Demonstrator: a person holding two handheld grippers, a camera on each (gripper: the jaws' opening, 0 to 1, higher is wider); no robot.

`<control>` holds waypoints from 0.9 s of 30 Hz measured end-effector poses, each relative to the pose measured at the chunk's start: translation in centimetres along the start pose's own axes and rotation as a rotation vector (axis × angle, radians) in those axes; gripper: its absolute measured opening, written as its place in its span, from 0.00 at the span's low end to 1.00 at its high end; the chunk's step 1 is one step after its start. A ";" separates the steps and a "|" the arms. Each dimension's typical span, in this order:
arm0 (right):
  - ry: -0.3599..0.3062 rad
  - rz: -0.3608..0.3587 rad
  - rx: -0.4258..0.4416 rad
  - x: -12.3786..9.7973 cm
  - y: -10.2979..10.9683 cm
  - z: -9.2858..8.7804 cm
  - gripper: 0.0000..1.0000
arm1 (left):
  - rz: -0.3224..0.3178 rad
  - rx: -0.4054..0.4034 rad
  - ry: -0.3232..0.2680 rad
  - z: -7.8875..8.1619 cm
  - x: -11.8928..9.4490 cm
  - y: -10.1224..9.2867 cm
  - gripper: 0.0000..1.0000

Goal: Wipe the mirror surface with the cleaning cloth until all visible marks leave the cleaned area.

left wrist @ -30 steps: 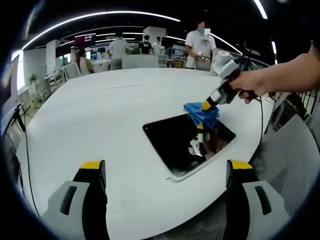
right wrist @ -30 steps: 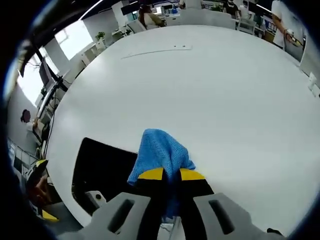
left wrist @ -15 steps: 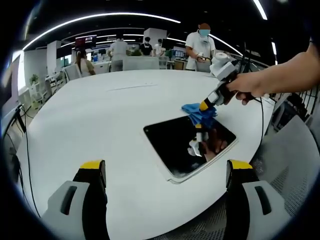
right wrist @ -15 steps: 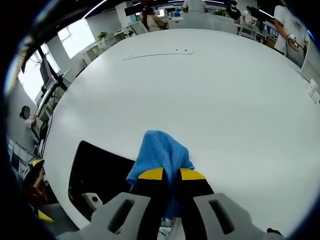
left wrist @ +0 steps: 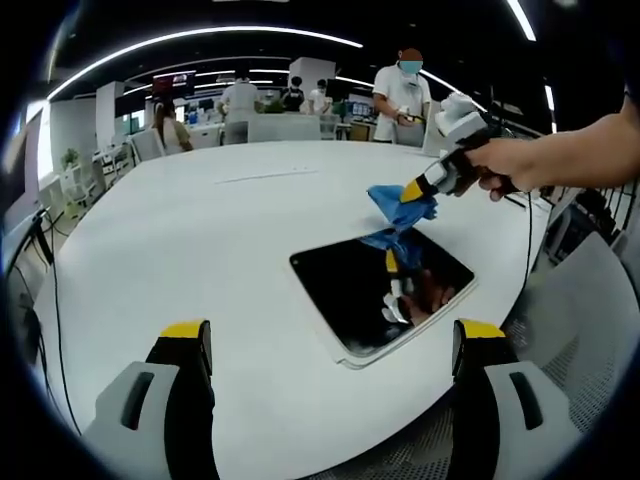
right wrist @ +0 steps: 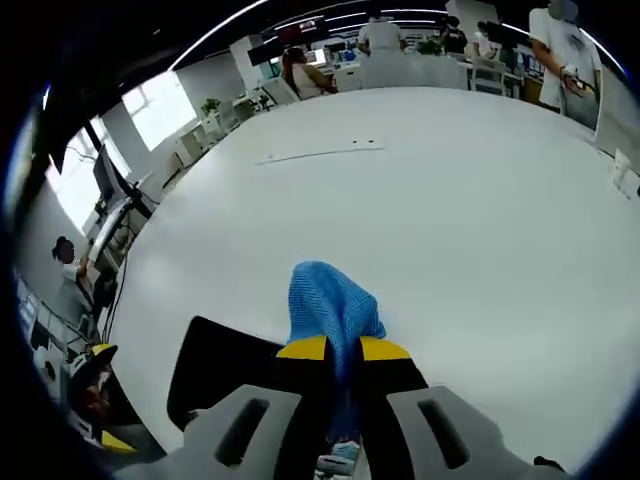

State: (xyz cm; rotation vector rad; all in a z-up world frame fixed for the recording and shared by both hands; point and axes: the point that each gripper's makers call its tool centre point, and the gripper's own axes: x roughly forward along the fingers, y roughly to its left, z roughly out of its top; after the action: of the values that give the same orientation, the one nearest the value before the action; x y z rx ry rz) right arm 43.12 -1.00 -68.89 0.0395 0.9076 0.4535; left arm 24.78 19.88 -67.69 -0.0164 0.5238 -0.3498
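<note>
The dark mirror [left wrist: 350,295] lies flat on the white table [left wrist: 200,230], near its edge. A hand holds my right gripper [left wrist: 415,190] just above the mirror's far corner, shut on the blue cleaning cloth [left wrist: 405,207]. The cloth hangs clear of the glass, which reflects it. In the right gripper view the cloth [right wrist: 330,300] bunches out past the closed jaws of the right gripper [right wrist: 343,348], with the mirror [right wrist: 225,365] below and to the left. My left gripper [left wrist: 333,340] stands open at the near side of the mirror, holding nothing.
The wide white table [right wrist: 450,200] stretches far beyond the mirror. Several people [left wrist: 398,90] stand or sit at desks behind it. A grey mesh chair [left wrist: 590,330] sits by the table's right edge, and a black cable [left wrist: 50,300] hangs on the left.
My right gripper has lifted the cloth off the mirror's far corner and risen slightly up and right. The left gripper has stayed put.
</note>
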 end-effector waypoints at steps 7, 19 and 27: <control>-0.008 0.001 0.026 -2.5 -1.3 -0.2 0.05 | 0.000 0.004 -0.004 0.1 0.0 0.0 0.99; 0.033 -0.023 0.069 -6.3 -5.9 -2.9 0.05 | -0.019 0.022 0.024 -0.6 -0.2 -0.5 0.99; 0.058 -0.032 0.076 -7.9 -8.2 -3.6 0.05 | -0.045 0.061 0.077 -1.7 -0.7 -1.1 0.99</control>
State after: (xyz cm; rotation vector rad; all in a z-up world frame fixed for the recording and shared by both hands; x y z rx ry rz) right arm 39.15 -12.10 -67.04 0.0812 0.9808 0.3919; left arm 22.98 19.17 -68.74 0.0441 0.5892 -0.4111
